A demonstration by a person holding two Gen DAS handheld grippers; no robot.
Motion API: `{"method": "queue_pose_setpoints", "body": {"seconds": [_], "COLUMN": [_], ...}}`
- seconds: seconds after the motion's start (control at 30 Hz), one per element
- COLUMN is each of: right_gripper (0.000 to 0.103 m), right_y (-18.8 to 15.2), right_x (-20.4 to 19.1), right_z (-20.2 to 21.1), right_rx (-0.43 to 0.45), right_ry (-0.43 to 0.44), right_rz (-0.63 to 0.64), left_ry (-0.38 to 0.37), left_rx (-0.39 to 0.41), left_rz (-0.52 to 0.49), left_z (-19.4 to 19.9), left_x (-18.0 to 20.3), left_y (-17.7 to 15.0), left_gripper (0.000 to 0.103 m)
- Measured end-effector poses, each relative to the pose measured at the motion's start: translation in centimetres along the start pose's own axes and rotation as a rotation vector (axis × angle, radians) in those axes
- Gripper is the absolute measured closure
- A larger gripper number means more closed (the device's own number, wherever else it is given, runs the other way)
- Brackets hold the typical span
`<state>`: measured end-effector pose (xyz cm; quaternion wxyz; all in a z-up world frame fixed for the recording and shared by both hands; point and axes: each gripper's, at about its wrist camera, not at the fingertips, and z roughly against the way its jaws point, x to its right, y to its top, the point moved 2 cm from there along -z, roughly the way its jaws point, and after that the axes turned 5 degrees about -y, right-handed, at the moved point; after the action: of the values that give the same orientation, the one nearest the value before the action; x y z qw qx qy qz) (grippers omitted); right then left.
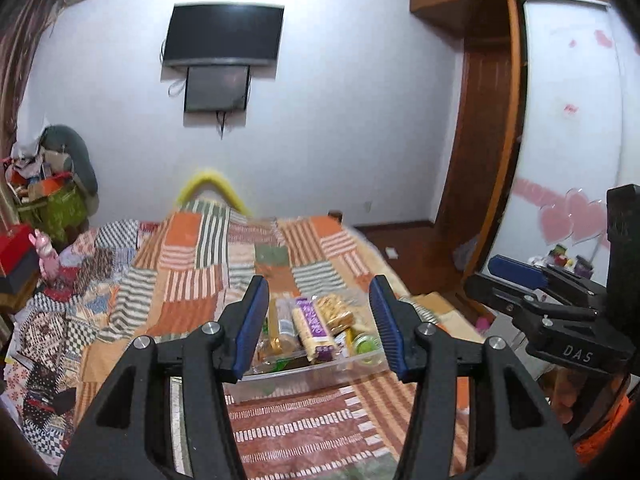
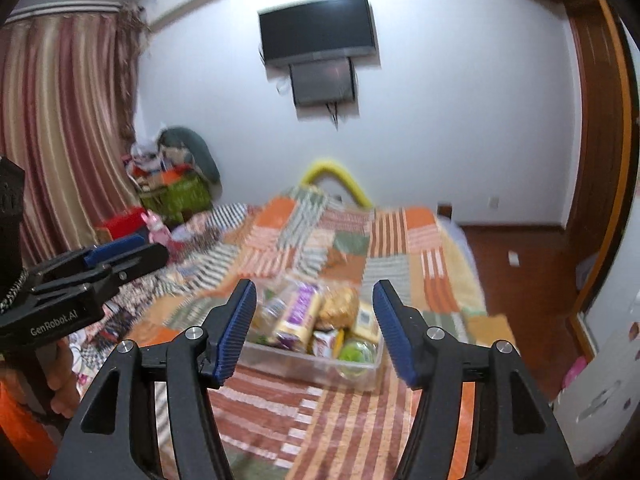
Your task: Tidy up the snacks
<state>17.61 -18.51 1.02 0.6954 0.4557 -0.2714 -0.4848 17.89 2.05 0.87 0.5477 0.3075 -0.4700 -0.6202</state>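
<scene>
A clear plastic bin (image 1: 320, 372) full of snacks sits on the patchwork bedspread (image 1: 192, 288). It holds a purple-and-yellow biscuit pack (image 1: 314, 330), a cracker bag (image 1: 334, 310) and a green-lidded jar (image 1: 368, 346). My left gripper (image 1: 320, 324) is open and empty, hovering short of the bin. My right gripper (image 2: 314, 330) is open and empty, also short of the bin (image 2: 312, 364). The purple pack (image 2: 298, 316), a golden bag (image 2: 340, 306) and the green jar (image 2: 354, 352) show there, blurred.
The right gripper shows at the right in the left wrist view (image 1: 560, 304); the left gripper shows at the left in the right wrist view (image 2: 80, 284). The bed's right edge drops to wooden floor (image 2: 520, 264). A wardrobe (image 1: 568, 128) stands right. Clutter (image 1: 52, 196) lies beyond the bed's left side.
</scene>
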Motion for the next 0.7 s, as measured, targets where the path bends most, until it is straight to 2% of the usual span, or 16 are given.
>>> {"method": "queue_pose_setpoints", "body": {"seconds": [0.17,0.23,0.3,0.37,0.47,0.6,0.7], "right_gripper": [0.040,0.037,0.028,0.021,0.016,0.000,0.000], "right_y": [1.5,1.7,1.7,1.4,0.9,0.3,0.1], "right_x": [-1.8,-2.5,-3.2,-3.8,-4.3,-4.5,-4.7], "right_z": [4.7,6.3,7.5,8.1,8.6,8.4,8.3], "right_rx": [0.108,0.152,0.181,0.204,0.216,0.216,0.210], "right_ry": [0.015,0.007,0.000,-0.007,-0.007,-0.024,-0.048], "right_rz": [0.010,0.019,0.032,0.033,0.031,0.024,0.030], "left_ry": [0.047,0.083,0.103,0.116,0.127,0.137,0.137], "left_rx": [0.112,0.152,0.181,0.196,0.201,0.199,0.188], "left_rz": [-0.048,-0.067,-0.068,-0.069,-0.060,-0.046,-0.037], "left_z": [5.8,7.8,9.4,10.3,11.1,11.5,11.6], "left_x": [1.8,2.5,3.0,3.3,3.5,3.6,3.4], "left_y": [0.8,0.8,0.8,0.6,0.1,-0.9,-1.4], "left_gripper": [0.037,0.025,0.016,0.014,0.008,0.004,0.002]}}
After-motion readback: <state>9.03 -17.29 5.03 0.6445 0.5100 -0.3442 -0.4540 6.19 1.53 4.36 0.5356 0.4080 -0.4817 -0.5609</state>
